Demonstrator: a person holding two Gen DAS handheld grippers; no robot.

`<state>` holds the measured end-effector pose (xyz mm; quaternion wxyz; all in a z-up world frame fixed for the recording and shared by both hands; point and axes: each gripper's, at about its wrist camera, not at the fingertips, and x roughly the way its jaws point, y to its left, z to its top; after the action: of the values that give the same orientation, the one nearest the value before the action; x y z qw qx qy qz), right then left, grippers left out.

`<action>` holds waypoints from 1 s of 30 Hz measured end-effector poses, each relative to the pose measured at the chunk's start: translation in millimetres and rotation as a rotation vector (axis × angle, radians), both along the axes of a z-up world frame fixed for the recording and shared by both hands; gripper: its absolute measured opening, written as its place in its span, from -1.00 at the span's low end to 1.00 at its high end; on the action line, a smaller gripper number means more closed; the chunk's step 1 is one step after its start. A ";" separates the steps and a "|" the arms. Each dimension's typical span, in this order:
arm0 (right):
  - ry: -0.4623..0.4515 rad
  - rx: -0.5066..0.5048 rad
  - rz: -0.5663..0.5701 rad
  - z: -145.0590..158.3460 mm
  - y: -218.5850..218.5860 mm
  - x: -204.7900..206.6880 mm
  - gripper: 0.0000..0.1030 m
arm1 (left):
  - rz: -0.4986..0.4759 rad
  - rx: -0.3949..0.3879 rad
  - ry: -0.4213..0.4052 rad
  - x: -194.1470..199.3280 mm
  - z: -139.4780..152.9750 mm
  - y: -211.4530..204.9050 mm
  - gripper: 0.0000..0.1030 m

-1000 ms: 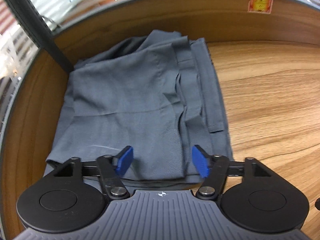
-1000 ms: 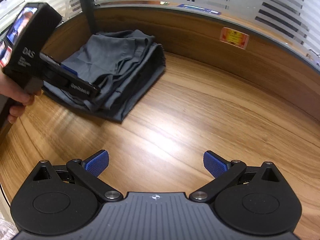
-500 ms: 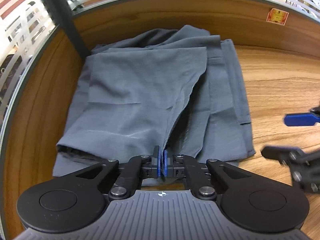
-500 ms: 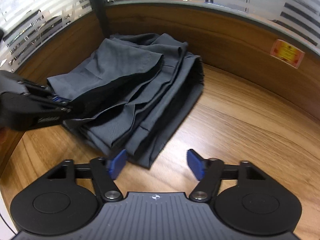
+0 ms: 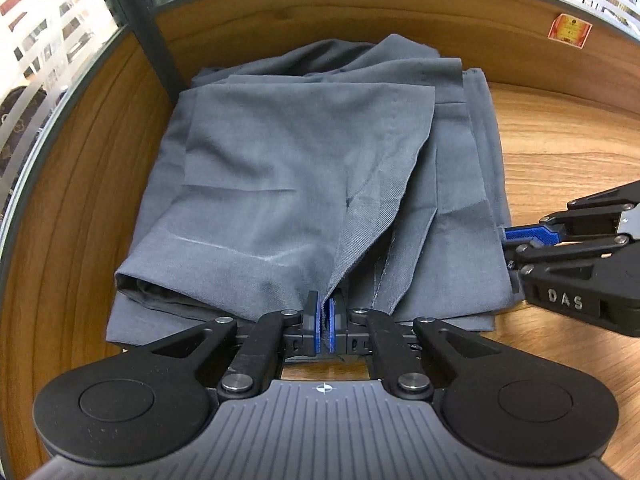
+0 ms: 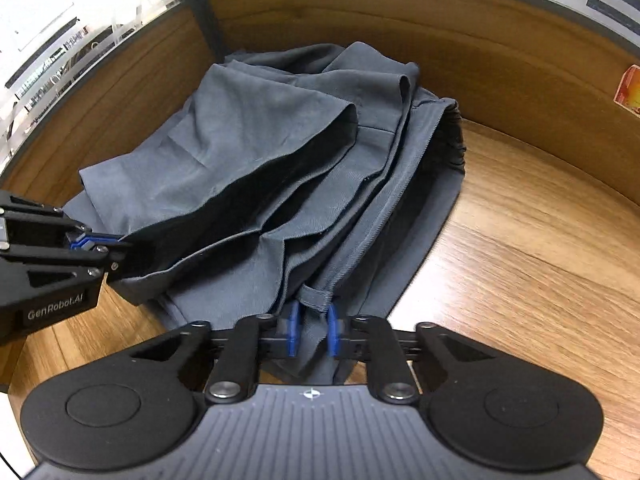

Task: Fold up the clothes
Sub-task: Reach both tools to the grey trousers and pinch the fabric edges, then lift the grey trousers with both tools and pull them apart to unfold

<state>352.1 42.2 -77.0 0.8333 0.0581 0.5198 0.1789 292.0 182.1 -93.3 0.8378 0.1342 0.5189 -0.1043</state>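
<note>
Between my left gripper's [image 5: 325, 326] blue pads, closest to me, sits a thin layer of the grey garment [image 5: 304, 184]; the jaws are pressed together on this near edge of the cloth. My right gripper [image 6: 312, 334] has just been closing, and its jaws now pinch a bunch of fabric at the other near corner, where a small belt loop [image 6: 316, 298] lies between the pads. I think the pads press the cloth, though a narrow gap remains because the bunch is thick.

From the left wrist view my right gripper [image 5: 520, 240] comes from the right side and touches the right edge of the garment. From the right wrist view my left gripper [image 6: 94, 244] holds the left near corner.

Further away, the garment lies folded in several layers on the wooden table [image 6: 520, 260]. Its far edge goes close to the wooden back wall [image 5: 360, 20] and to the dark post [image 5: 156, 40] in the corner, so there is little room behind and at the left. At the right side the table is open wood, with a small red sticker [image 5: 570, 29] on the wall beyond.
</note>
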 end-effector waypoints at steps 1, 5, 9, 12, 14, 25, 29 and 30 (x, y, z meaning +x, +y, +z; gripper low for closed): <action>-0.002 0.003 -0.002 0.7 -1.2 -0.6 -0.89 | 0.003 0.002 -0.004 -0.9 0.6 0.3 -0.93; 0.004 0.009 -0.039 7.7 -14.4 -8.8 -0.96 | 0.019 0.004 -0.026 -7.6 8.3 1.9 -0.93; -0.010 -0.052 -0.067 15.4 -34.1 -25.5 -0.96 | 0.020 -0.001 -0.030 -18.5 13.8 1.0 -0.92; 0.001 -0.070 -0.099 17.3 -61.1 -44.9 -0.96 | 0.013 -0.001 -0.027 -31.0 13.9 -3.5 -0.92; 0.006 -0.094 -0.125 19.5 -84.8 -65.8 -0.96 | 0.004 -0.004 -0.017 -41.1 12.3 -8.6 -0.92; 0.089 -0.264 -0.295 26.0 -227.2 -190.8 -0.96 | -0.009 0.017 -0.004 -101.2 8.4 -48.4 -0.94; 0.122 -0.326 -0.345 29.2 -273.4 -224.5 -0.96 | 0.029 -0.017 0.037 -112.5 5.3 -46.8 -0.94; 0.135 -0.336 -0.359 30.3 -288.0 -235.8 -0.96 | 0.042 -0.046 0.062 -115.6 3.9 -46.0 -0.94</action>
<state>116.4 -245.8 -46.7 0.8130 0.0219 0.5781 -0.0654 176.4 136.1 -89.4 0.8262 0.1010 0.5446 -0.1027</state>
